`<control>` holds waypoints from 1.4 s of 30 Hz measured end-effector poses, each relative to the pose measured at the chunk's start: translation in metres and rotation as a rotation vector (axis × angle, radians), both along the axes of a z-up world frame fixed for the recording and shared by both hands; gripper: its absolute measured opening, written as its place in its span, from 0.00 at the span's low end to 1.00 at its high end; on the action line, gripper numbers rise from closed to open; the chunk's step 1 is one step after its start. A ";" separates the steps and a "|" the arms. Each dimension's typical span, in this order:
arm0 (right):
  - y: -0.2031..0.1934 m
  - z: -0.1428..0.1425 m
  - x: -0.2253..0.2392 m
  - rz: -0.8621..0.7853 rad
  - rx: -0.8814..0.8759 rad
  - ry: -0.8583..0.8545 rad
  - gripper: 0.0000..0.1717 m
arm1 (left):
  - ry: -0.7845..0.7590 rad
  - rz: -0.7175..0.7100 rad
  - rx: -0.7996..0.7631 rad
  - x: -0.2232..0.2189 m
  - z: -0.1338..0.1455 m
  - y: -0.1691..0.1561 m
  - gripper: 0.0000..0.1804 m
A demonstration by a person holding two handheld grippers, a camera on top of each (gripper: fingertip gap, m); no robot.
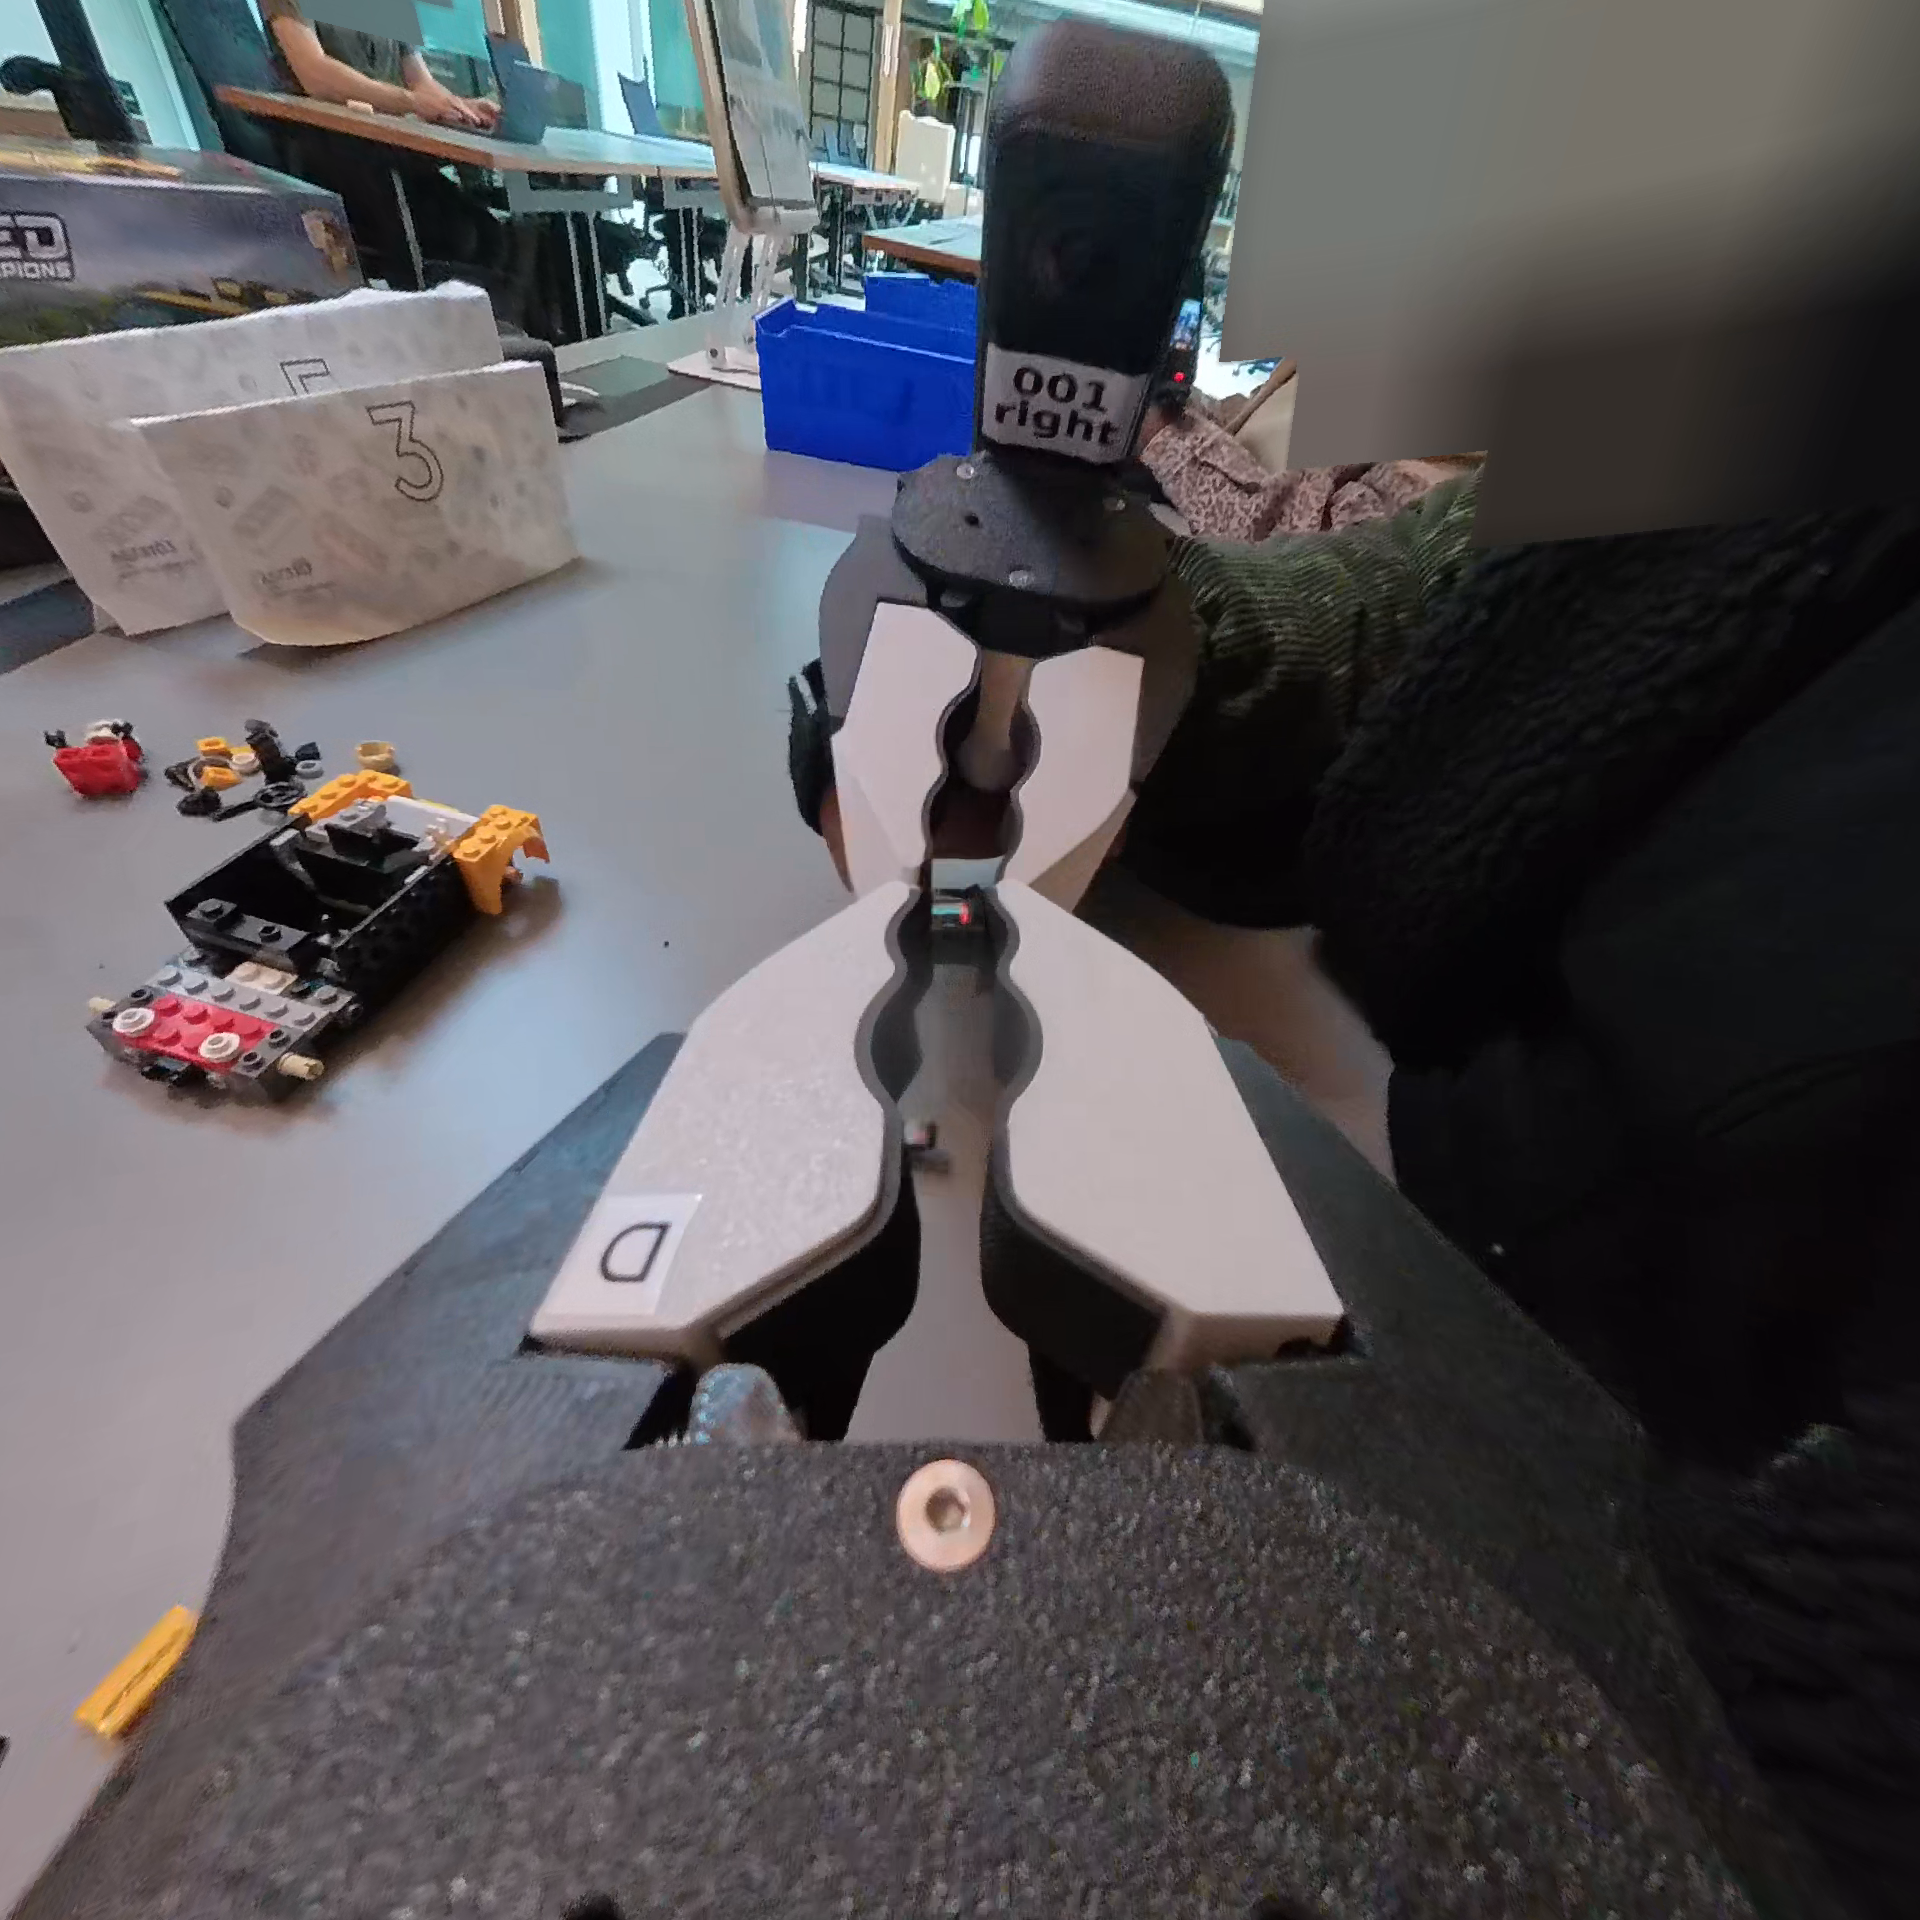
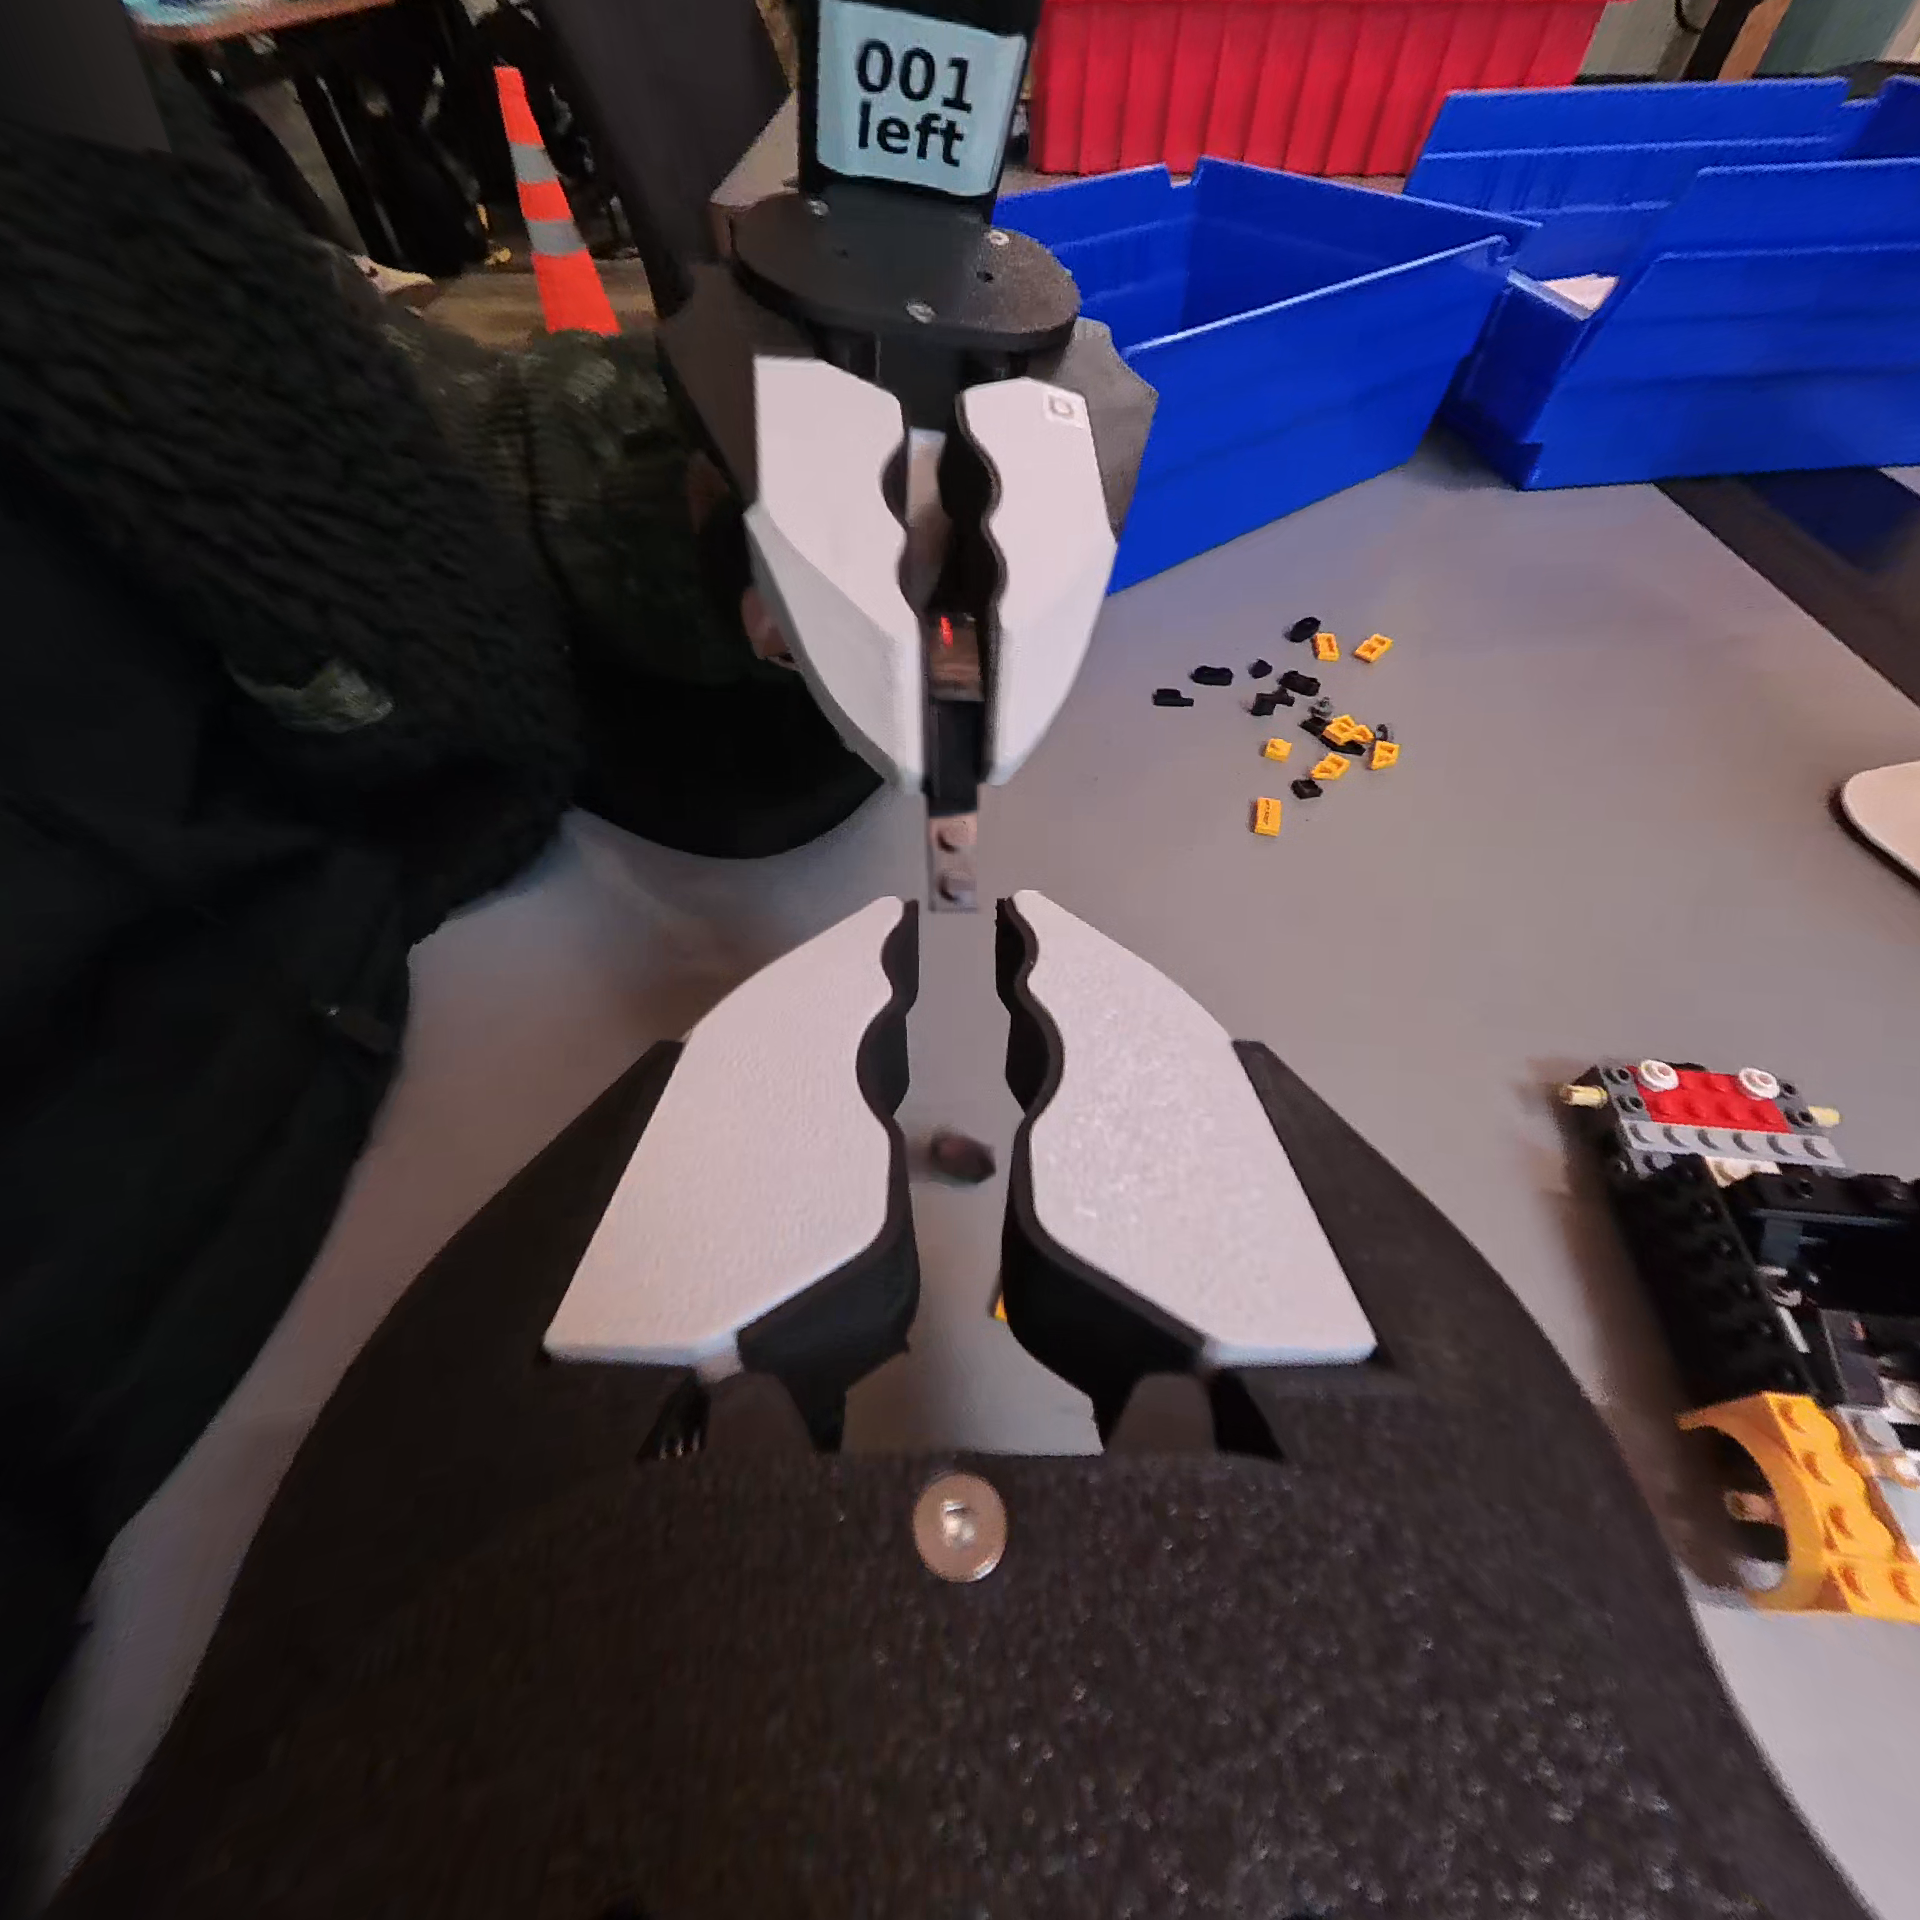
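Observation:
My left gripper (image 1: 956, 896) is shut on a narrow brick piece (image 1: 954, 916), black with a grey studded end and a red spot. In the right wrist view the left gripper (image 2: 951, 781) faces me, and the piece's grey end (image 2: 953, 862) sticks out from its tips. My right gripper (image 2: 956, 912) is open. The grey end reaches just between its fingertips, with a gap on each side and no pad pressing it. In the left wrist view the right gripper (image 1: 961, 868) stands tip to tip with the left one. Both are held above the grey table (image 2: 1351, 987).
A partly built toy car of black, red, grey and orange bricks (image 1: 301, 925) (image 2: 1766, 1299) lies on the table. Loose small pieces (image 2: 1320, 717) (image 1: 229, 769), blue bins (image 2: 1299, 343), white paper bags (image 1: 343, 499) and a yellow piece (image 1: 135, 1673) are around. A person's dark sleeve (image 2: 260, 520) is close.

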State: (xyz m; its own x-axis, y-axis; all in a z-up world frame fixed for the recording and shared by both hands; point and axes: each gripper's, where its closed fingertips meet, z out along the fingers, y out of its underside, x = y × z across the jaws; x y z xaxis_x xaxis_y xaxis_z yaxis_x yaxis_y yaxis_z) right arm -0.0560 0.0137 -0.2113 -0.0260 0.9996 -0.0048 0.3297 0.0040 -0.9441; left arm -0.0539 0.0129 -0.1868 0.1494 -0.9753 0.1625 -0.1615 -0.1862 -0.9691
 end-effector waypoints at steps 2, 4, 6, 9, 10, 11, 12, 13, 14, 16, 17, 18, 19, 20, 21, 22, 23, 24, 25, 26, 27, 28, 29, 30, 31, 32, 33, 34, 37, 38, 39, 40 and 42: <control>-0.001 0.003 0.000 0.007 -0.006 0.012 0.09 | 0.027 0.008 0.006 0.000 -0.005 0.001 0.05; 0.001 0.005 0.001 -0.004 0.000 0.018 0.10 | 0.032 -0.001 -0.010 0.001 -0.008 0.000 0.05; 0.000 0.006 0.001 -0.004 0.001 0.016 0.10 | 0.038 -0.007 -0.012 0.003 -0.010 -0.001 0.05; -0.002 0.004 0.000 -0.005 0.014 0.000 0.04 | 0.035 -0.010 -0.025 0.004 -0.011 -0.001 0.05; 0.000 0.006 0.000 -0.013 -0.006 0.009 0.04 | 0.018 -0.003 -0.037 0.003 -0.009 0.000 0.05; 0.001 0.009 0.000 -0.025 -0.040 0.030 0.04 | -0.004 0.008 -0.048 0.003 -0.006 0.003 0.05; 0.004 0.014 0.000 -0.037 -0.075 0.063 0.04 | -0.020 0.015 -0.063 0.002 -0.005 0.005 0.05; 0.005 0.020 0.000 -0.047 -0.103 0.100 0.04 | -0.033 0.022 -0.080 0.001 -0.004 0.007 0.08; 0.008 0.025 0.001 -0.060 -0.122 0.132 0.04 | -0.049 0.026 -0.098 0.000 -0.003 0.008 0.10; 0.009 0.031 0.002 -0.067 -0.142 0.164 0.04 | -0.096 0.020 -0.127 0.000 0.003 0.008 0.09; 0.009 0.031 0.002 -0.065 -0.146 0.168 0.04 | -0.120 0.021 -0.138 0.000 0.006 0.009 0.09; 0.007 0.031 0.001 -0.058 -0.151 0.169 0.04 | -0.136 0.017 -0.146 0.000 0.008 0.009 0.08; 0.005 0.030 0.000 -0.052 -0.158 0.169 0.04 | -0.144 0.013 -0.151 0.000 0.009 0.008 0.08; 0.005 0.031 -0.002 -0.052 -0.166 0.181 0.04 | -0.149 0.005 -0.154 0.001 0.010 0.007 0.08; 0.004 0.033 -0.002 -0.051 -0.178 0.194 0.04 | -0.160 -0.009 -0.159 0.002 0.011 0.005 0.08; 0.005 0.034 -0.002 -0.049 -0.194 0.209 0.04 | -0.173 -0.009 -0.164 0.002 0.013 0.005 0.07; 0.005 0.035 -0.003 -0.050 -0.211 0.220 0.04 | -0.182 -0.014 -0.166 0.002 0.014 0.004 0.06; 0.005 0.036 -0.003 -0.049 -0.226 0.230 0.04 | -0.189 -0.018 -0.168 0.002 0.015 0.004 0.06; 0.005 0.037 -0.004 -0.049 -0.239 0.239 0.04 | -0.196 -0.017 -0.168 0.001 0.016 0.004 0.06; 0.005 0.037 -0.004 -0.046 -0.251 0.246 0.04 | -0.203 -0.020 -0.170 0.001 0.017 0.004 0.06; 0.005 0.038 -0.004 -0.046 -0.260 0.252 0.04 | -0.210 -0.021 -0.176 0.001 0.018 0.004 0.06; 0.005 0.038 -0.005 -0.044 -0.268 0.258 0.04 | -0.216 -0.024 -0.181 0.000 0.018 0.004 0.06; 0.004 0.038 -0.005 -0.039 -0.278 0.261 0.04 | -0.223 -0.029 -0.186 0.000 0.019 0.004 0.06; 0.003 0.037 -0.005 -0.031 -0.284 0.256 0.04 | -0.241 -0.034 -0.192 0.000 0.021 0.003 0.06; 0.002 0.037 -0.006 -0.029 -0.281 0.252 0.04 | -0.257 -0.035 -0.198 -0.001 0.023 0.004 0.06; 0.002 0.037 -0.006 -0.033 -0.274 0.258 0.04 | -0.262 -0.034 -0.198 -0.001 0.023 0.004 0.06; 0.002 0.038 -0.006 -0.034 -0.270 0.263 0.04 | -0.256 -0.034 -0.196 -0.001 0.022 0.004 0.05; 0.001 0.038 -0.007 -0.031 -0.268 0.258 0.04 | -0.251 -0.036 -0.189 0.000 0.022 0.003 0.05; 0.001 0.036 -0.008 -0.037 -0.254 0.245 0.04 | -0.216 -0.025 -0.165 0.000 0.019 0.003 0.04; 0.001 0.035 -0.007 -0.036 -0.249 0.236 0.05 | -0.203 -0.025 -0.164 -0.001 0.019 0.004 0.04; 0.002 0.035 -0.006 -0.035 -0.239 0.226 0.07 | -0.188 -0.019 -0.163 -0.002 0.017 0.005 0.04; 0.003 0.036 -0.004 -0.039 -0.225 0.221 0.11 | -0.165 -0.007 -0.149 -0.003 0.015 0.007 0.04; 0.007 0.041 0.001 -0.047 -0.213 0.234 0.13 | -0.102 0.004 -0.106 -0.004 0.009 0.006 0.04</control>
